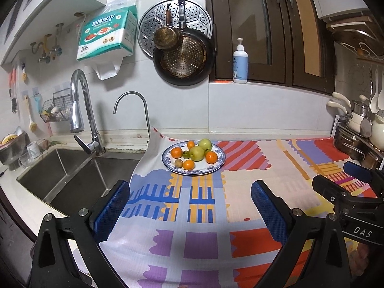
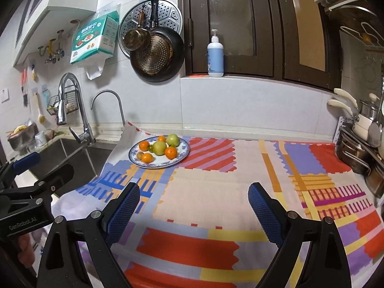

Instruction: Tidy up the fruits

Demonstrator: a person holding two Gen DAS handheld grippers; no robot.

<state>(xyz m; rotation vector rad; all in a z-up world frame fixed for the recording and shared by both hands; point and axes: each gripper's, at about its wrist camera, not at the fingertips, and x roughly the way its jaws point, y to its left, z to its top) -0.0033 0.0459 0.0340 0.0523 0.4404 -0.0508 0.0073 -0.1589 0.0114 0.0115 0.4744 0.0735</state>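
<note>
A blue-patterned white plate (image 1: 217, 165) (image 2: 183, 154) sits on the colourful cloth near the sink. It holds several oranges (image 1: 177, 152) (image 2: 171, 153), two green apples (image 1: 197, 153) (image 2: 160, 147) and small greenish fruits (image 1: 178, 162). My left gripper (image 1: 189, 192) is open and empty, low over the cloth in front of the plate. My right gripper (image 2: 194, 193) is open and empty, in front of and to the right of the plate. Each gripper shows at the edge of the other's view.
A steel sink (image 1: 64, 177) with two taps (image 1: 81, 110) lies left of the cloth. Pans (image 1: 183, 55) hang on the wall. A soap bottle (image 1: 240, 62) stands on the window sill. Pots and utensils (image 1: 360, 129) crowd the right end of the counter.
</note>
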